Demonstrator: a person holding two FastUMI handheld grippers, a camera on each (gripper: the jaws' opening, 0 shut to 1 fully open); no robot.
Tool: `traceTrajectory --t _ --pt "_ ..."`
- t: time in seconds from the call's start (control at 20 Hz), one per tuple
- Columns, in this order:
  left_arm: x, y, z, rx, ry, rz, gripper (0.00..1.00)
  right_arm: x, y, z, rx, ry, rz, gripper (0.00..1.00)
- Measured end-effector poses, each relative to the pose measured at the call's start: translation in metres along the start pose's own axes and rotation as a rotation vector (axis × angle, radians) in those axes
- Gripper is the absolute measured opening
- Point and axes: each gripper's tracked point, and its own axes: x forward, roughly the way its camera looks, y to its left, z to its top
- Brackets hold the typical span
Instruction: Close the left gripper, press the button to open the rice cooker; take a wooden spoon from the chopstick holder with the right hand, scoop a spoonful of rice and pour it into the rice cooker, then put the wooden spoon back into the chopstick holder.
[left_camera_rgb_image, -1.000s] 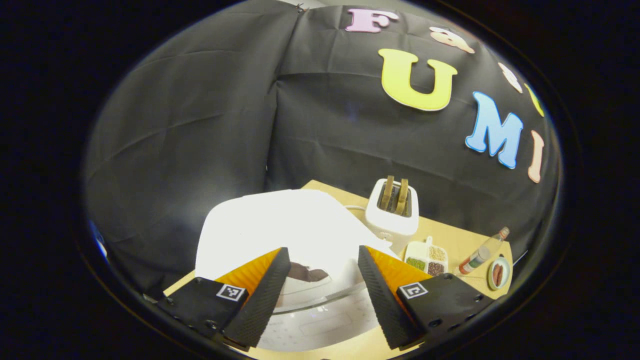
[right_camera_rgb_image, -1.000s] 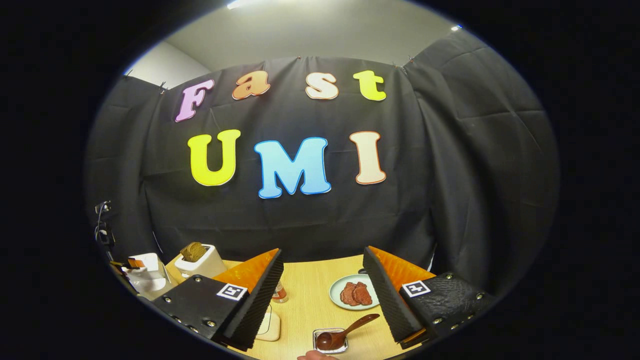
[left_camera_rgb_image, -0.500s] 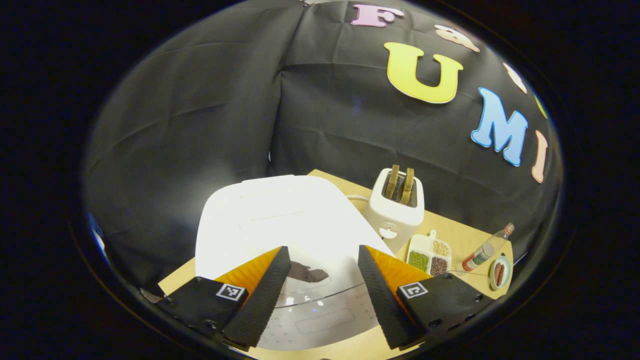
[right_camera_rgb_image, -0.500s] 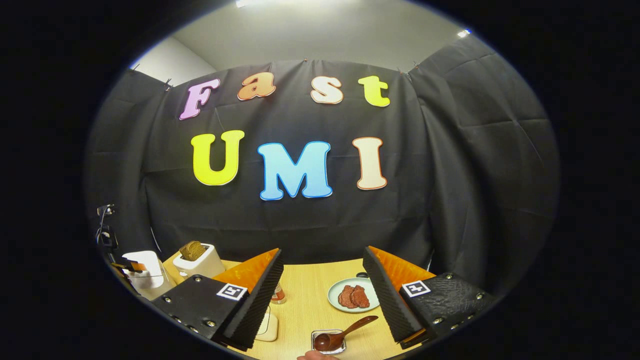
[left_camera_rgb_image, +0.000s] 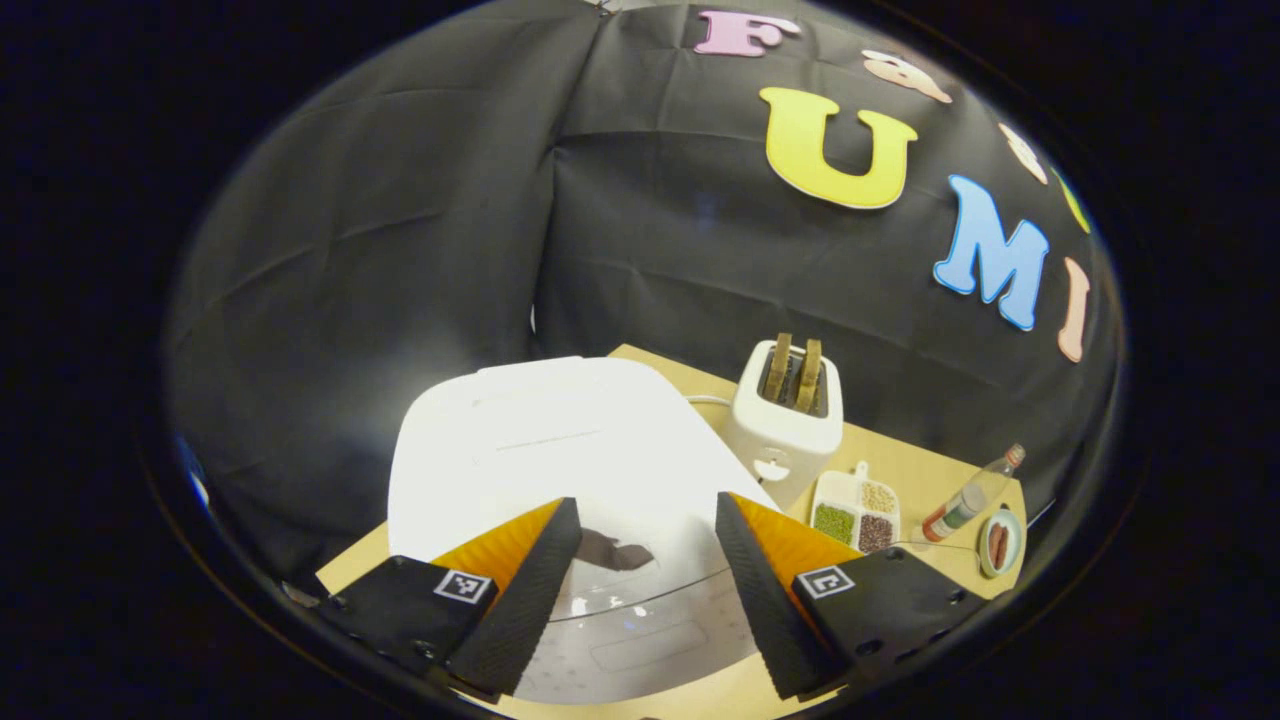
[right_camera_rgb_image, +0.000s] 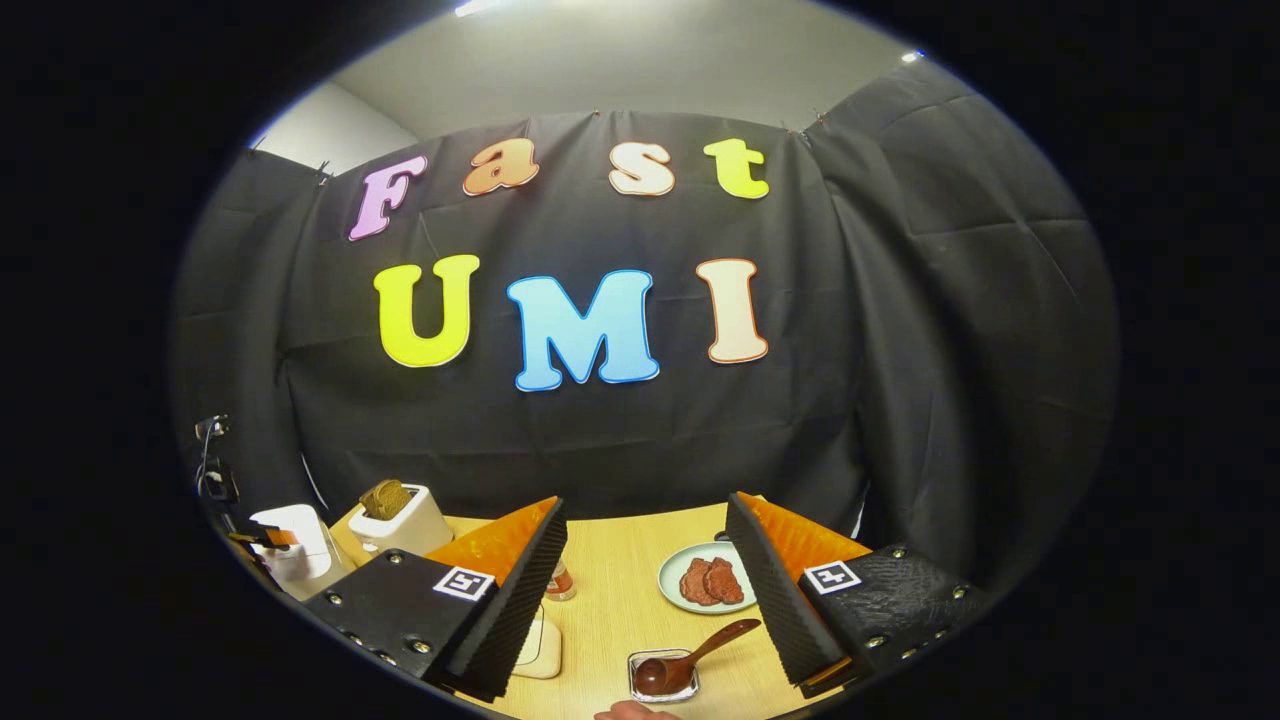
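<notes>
Right tongs (right_camera_rgb_image: 645, 600) above up-right-pointing wooden spoon (right_camera_rgb_image: 690, 660)

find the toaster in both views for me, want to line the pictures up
Left gripper view: the toaster stands right of centre, behind the white rice cooker, with toast in its slots.
Right gripper view: it sits at lower left, beside the rice cooker.
Shared landmark: the plate of meat.

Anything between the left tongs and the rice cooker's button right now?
Nothing visible. In the left gripper view the left tongs are open above the front of the closed rice cooker, with bare lid between the fingers. The toaster stands off to the side. I cannot pick out the button itself.
</notes>
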Motion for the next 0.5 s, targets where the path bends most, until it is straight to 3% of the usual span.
traceTrajectory --t 0.15,0.5 --pt "-0.027 -0.022 0.035 0.058 -0.106 -0.051 0.96 -0.002 0.004 0.011 0.003 -0.031 0.022 0.96" --pt "-0.162 -0.128 0.115 0.123 -0.42 -0.229 0.94 -0.007 0.008 0.034 0.007 -0.07 0.033 0.96"
